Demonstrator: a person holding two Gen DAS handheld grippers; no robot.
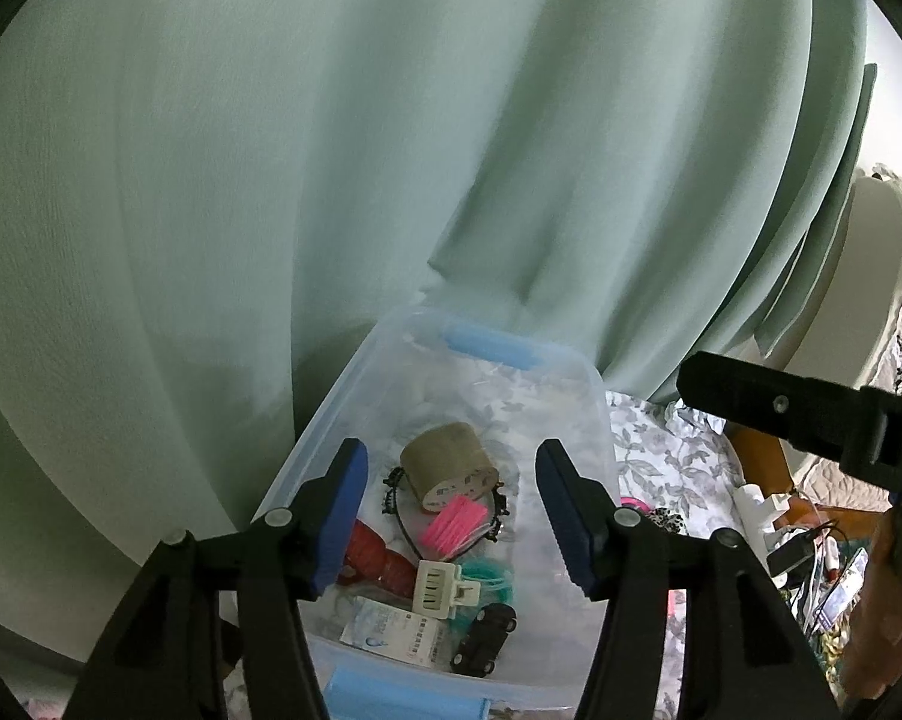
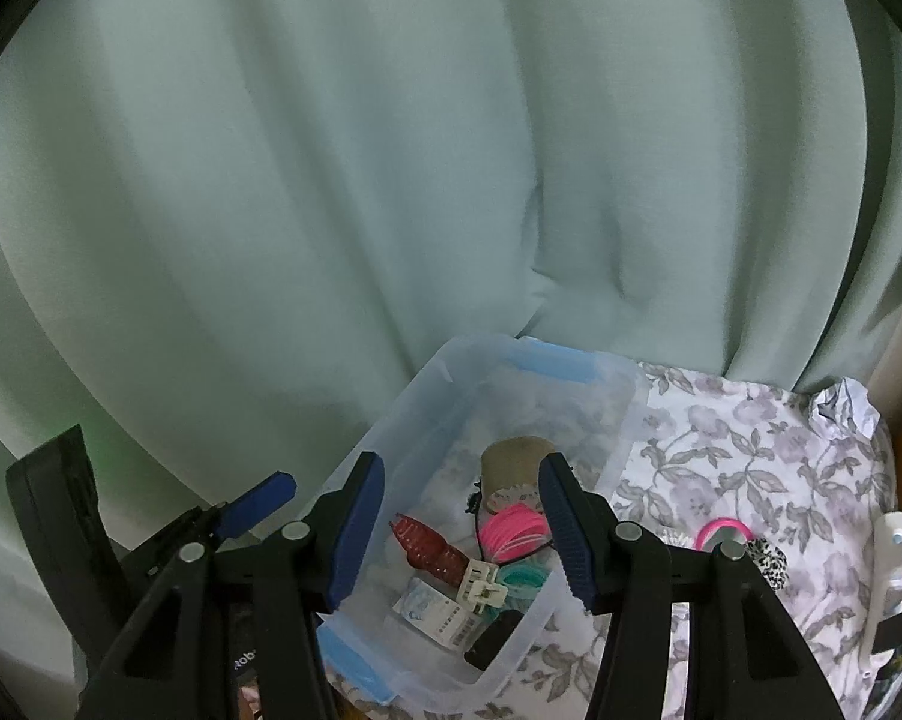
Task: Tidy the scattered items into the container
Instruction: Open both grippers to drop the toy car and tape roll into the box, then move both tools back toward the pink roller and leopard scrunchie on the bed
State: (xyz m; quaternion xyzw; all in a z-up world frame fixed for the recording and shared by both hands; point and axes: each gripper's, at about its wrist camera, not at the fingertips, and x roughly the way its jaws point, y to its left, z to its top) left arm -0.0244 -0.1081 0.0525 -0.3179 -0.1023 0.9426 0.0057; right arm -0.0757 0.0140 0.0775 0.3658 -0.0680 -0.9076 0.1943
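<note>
Left wrist view: my left gripper (image 1: pixel 451 510) hangs spread wide and empty above the clear container (image 1: pixel 601 420), whose far rim sits against the green curtain (image 1: pixel 270 180). My right gripper (image 2: pixel 463 516) is likewise open and empty; floral cloth (image 2: pixel 751 450) lies bare rightward.

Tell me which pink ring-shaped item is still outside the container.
The pink ring on the floral cloth, right of the clear container, beside a leopard-print scrunchie. The pink coil bundle is already inside.
</note>
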